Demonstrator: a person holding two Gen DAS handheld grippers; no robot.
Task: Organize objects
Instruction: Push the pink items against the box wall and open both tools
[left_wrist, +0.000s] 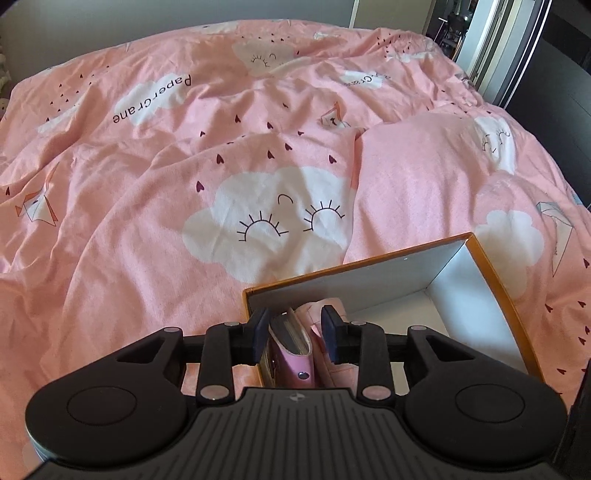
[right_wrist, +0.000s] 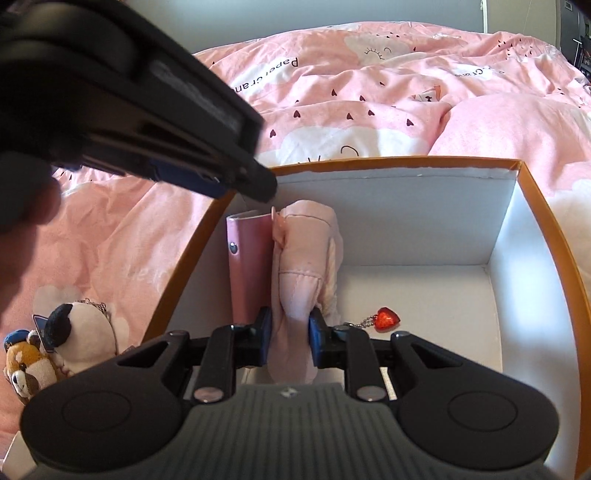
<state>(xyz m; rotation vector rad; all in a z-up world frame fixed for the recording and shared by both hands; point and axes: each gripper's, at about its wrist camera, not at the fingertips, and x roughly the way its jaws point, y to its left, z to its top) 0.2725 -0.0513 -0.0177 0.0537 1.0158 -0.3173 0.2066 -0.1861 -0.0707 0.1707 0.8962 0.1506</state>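
An orange-rimmed white box sits on the pink bedspread. A pink snap-button notebook stands upright against its left wall, and a pale pink cloth pouch leans beside it. My right gripper is shut on the pouch's near end. My left gripper hovers over the notebook with its jaws apart and the pads clear of the cover. In the right wrist view the left gripper reaches in from the upper left, just above the notebook's top edge.
A red heart charm on a short chain lies on the box floor. Outside the box at the left lie a panda plush and a small brown plush in a blue cap. The box rim stands on the rumpled bedspread.
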